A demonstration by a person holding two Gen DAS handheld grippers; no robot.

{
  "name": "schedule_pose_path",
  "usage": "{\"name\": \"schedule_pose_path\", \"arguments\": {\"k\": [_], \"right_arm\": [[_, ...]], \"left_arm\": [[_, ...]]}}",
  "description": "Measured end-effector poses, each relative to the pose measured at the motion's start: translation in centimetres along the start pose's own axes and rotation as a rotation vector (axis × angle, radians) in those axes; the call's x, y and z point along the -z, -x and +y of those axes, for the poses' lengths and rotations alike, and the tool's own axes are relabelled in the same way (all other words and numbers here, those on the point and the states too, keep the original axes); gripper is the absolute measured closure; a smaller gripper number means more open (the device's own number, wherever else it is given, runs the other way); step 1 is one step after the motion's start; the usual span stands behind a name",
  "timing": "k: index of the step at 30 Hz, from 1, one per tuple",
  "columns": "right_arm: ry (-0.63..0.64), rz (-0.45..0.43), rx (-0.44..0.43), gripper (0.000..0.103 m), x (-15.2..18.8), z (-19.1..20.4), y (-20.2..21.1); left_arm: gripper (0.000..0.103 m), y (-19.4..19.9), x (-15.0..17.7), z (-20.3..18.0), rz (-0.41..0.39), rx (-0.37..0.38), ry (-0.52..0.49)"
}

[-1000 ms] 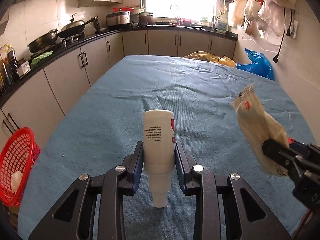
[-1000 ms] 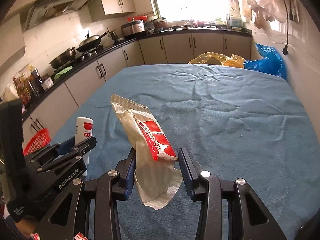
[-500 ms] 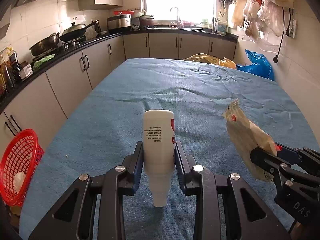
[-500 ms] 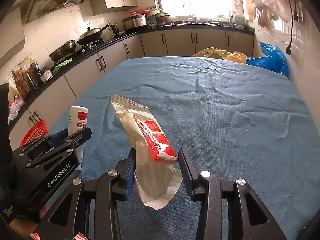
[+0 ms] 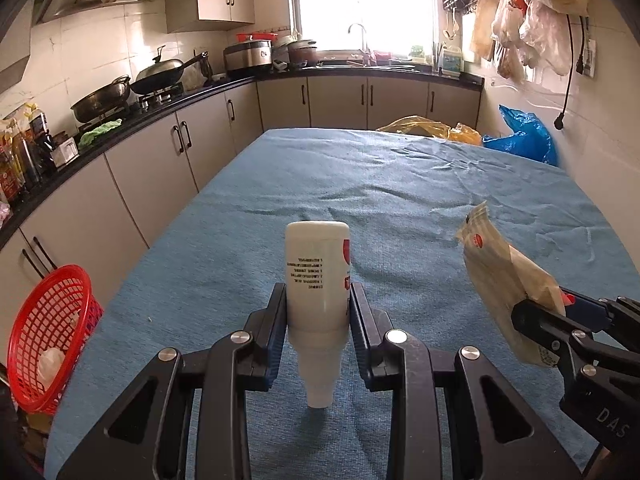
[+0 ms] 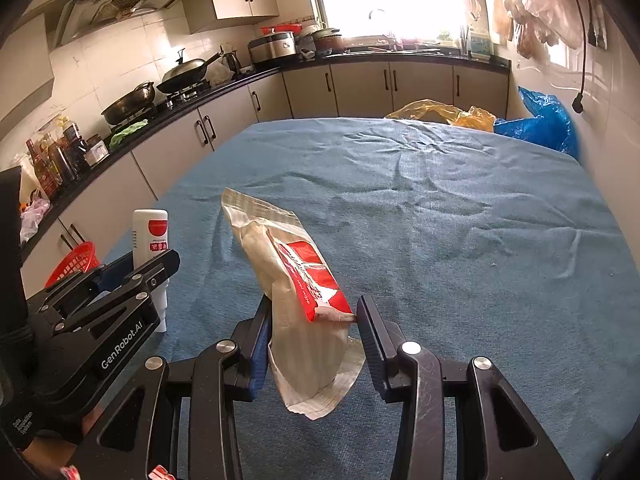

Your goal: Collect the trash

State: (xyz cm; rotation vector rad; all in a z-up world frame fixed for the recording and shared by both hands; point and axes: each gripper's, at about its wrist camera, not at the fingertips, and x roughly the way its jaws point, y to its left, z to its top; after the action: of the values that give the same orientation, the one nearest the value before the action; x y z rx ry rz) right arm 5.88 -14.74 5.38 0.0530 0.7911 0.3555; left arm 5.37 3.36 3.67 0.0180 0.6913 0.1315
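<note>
- The left gripper (image 5: 318, 316) has its jaws clenched on a white plastic bottle (image 5: 318, 276), held upside down with the cap end pointing at the blue-covered counter (image 5: 400, 184); I cannot tell whether the cap touches the cloth
- The right gripper (image 6: 312, 336) has its jaws grasping a crinkled snack wrapper (image 6: 296, 280) with a red label, its free end angled up and away from the counter
- Compared with a second ago, both views now take in more of the kitchen walls and cabinets above the counter, and the wrapper sits lower and nearer the bottle in the left view; this suggests the two grippers have tipped or lifted slightly while drawing closer to each other, with neither grip altered
- The red mesh basket (image 5: 52, 332) stands beside the counter's near left edge, below the cloth's level, with something pale already inside it
- Judgement: both pieces of trash are secured and off to be carried; the likely remaining step is bringing each to the basket, left of the bottle, and releasing there
- No other loose trash shows on the cloth; yellow and blue bags (image 6: 536, 120) lie beyond the counter's far edge
</note>
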Motion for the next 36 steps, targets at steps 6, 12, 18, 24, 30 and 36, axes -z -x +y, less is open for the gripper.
{"name": "schedule_pose_path", "arguments": {"k": [6,12,18,24,30,36], "right_arm": [[0.001,-0.005,0.001,0.059,0.0,0.1,0.1],[0.001,-0.01,0.001,0.059,0.0,0.1,0.3],[0.002,-0.014,0.001,0.059,-0.1,0.1,0.4],[0.0,-0.02,0.0,0.059,-0.2,0.0,0.5],[-0.001,-0.031,0.0,0.059,-0.2,0.0,0.9],[-0.001,-0.053,0.004,0.059,-0.4,0.1,1.4]], "left_arm": [[0.074,0.3,0.0,-0.1,-0.02,-0.018,-0.006],[0.074,0.5,-0.1,0.0,-0.035,-0.033,-0.006],[0.074,0.6,0.0,-0.1,-0.042,-0.041,-0.004],[0.074,0.7,0.0,-0.1,-0.047,-0.049,-0.001],[0.074,0.7,0.0,0.0,-0.051,-0.057,-0.001],[0.074,0.8,-0.1,0.0,-0.053,-0.064,0.002]]}}
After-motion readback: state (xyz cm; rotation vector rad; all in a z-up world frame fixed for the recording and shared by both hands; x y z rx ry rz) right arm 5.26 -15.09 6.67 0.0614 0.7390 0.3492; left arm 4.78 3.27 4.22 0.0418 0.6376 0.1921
